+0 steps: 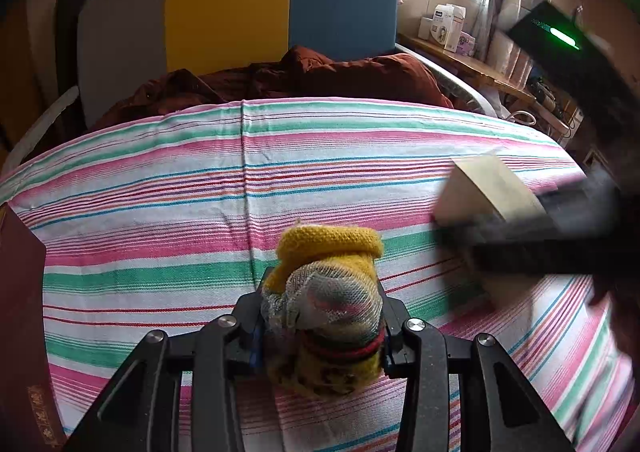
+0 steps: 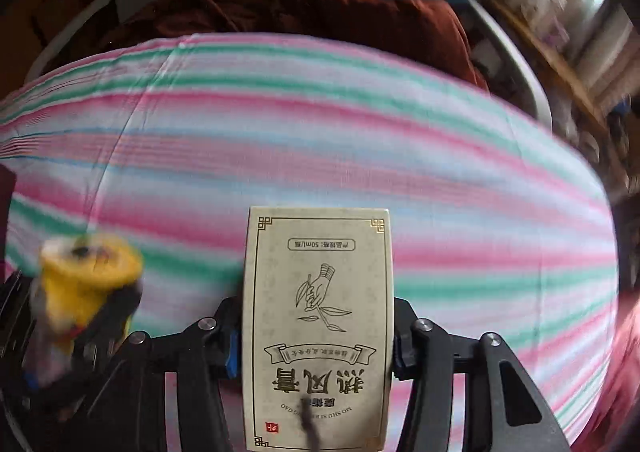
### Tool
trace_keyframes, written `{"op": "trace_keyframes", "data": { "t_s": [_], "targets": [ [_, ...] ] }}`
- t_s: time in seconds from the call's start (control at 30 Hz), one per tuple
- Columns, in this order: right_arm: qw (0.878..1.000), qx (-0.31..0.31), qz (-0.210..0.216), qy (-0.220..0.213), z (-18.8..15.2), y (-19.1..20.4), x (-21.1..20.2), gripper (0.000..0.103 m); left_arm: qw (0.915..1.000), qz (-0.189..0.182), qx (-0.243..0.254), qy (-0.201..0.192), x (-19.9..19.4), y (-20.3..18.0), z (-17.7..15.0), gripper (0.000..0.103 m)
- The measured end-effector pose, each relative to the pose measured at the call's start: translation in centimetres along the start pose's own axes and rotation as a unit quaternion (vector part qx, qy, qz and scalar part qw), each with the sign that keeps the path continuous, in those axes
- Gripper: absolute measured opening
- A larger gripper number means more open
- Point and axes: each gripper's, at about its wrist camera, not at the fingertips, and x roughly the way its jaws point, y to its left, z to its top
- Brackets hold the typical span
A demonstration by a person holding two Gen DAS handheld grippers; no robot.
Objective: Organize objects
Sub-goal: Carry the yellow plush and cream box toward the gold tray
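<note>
My left gripper [image 1: 322, 326] is shut on a yellow knitted doll with mesh netting and a red band [image 1: 326, 292], held over the striped bed sheet [image 1: 200, 180]. My right gripper [image 2: 316, 336] is shut on a beige carton printed with a hand, a leaf and Chinese characters [image 2: 318, 316], seen upside down. In the left wrist view the carton [image 1: 480, 192] and right gripper show blurred at the right. In the right wrist view the doll [image 2: 86, 284] shows blurred at the lower left, in the left gripper.
A dark red book [image 1: 20, 332] lies at the sheet's left edge. A rust-brown quilt [image 1: 304, 80] is bunched before the grey, yellow and blue headboard [image 1: 228, 8]. A wooden shelf with boxes [image 1: 448, 28] stands at the right under the window.
</note>
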Motion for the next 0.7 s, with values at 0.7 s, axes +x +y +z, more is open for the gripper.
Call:
{"op": "trace_keyframes", "data": {
  "t_s": [0.7],
  "targets": [
    [0.997, 0.011, -0.020, -0.068, -3.7, 0.5, -1.4, 0.052, 0.9998, 0.019, -0.002, -0.009, -3.6, 0.1, -1.6, 0.035]
  ]
}}
